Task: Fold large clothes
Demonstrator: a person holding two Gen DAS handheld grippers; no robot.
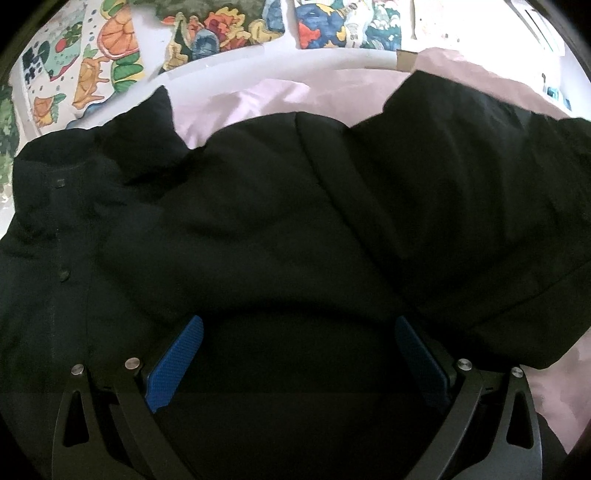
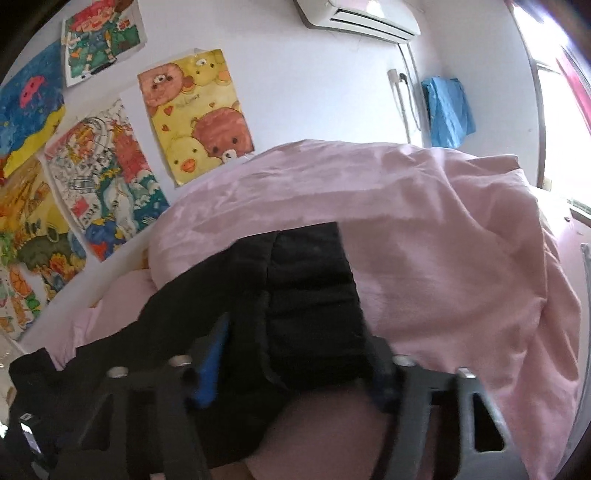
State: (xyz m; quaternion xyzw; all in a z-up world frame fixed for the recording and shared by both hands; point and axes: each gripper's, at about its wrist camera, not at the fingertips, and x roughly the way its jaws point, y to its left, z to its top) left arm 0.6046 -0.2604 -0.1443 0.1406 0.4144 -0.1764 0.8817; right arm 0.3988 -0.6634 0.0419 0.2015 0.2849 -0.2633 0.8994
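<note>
A large black padded jacket (image 1: 280, 206) lies spread on a pink bedsheet (image 1: 258, 99) and fills most of the left wrist view. My left gripper (image 1: 299, 332) is open just above it, its blue pads (image 1: 173, 365) wide apart with black fabric between and under them. In the right wrist view the jacket's sleeve end (image 2: 306, 288) lies over the pink sheet. My right gripper (image 2: 295, 354) is open, its blue-padded fingers (image 2: 210, 369) on either side of the sleeve; the frame is blurred there.
A bunched pink duvet (image 2: 424, 229) rises behind the sleeve. Colourful drawings (image 2: 195, 114) hang on the white wall beside the bed. An air conditioner (image 2: 362, 18), a blue cloth (image 2: 448, 110) and a bright window (image 2: 561, 129) are at the far right.
</note>
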